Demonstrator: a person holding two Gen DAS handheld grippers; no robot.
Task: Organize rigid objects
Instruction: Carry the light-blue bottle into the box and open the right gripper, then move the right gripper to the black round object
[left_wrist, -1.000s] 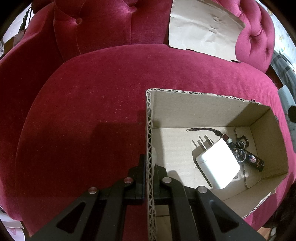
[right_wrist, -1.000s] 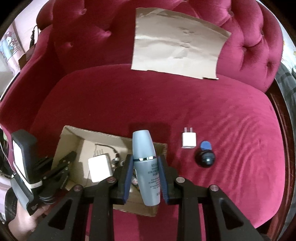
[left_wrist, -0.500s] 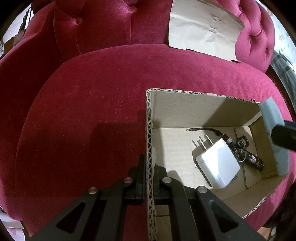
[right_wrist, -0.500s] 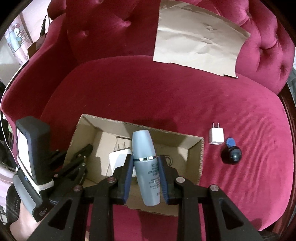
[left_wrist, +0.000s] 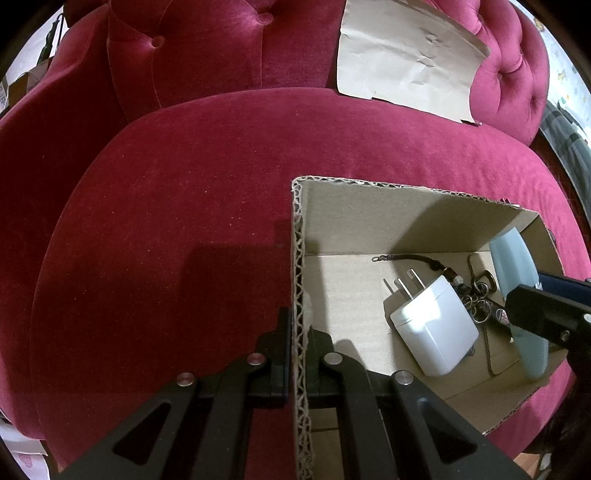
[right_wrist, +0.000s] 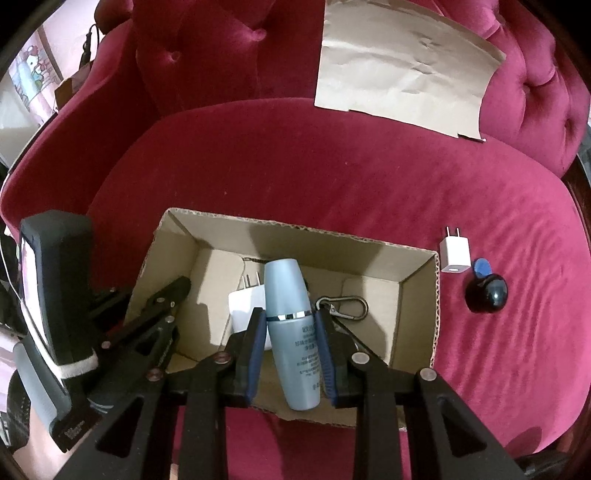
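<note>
Your right gripper is clamping the blue bottle above the box, poised for release. Your left gripper is pinching the box wall at nine o'clock, steadying it.

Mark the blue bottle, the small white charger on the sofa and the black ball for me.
blue bottle (right_wrist: 293, 332): right wrist view, on its printed body between the pads.
small white charger (right_wrist: 455, 256): right wrist view, on its white face.
black ball (right_wrist: 487, 295): right wrist view, on its glossy top.
</note>
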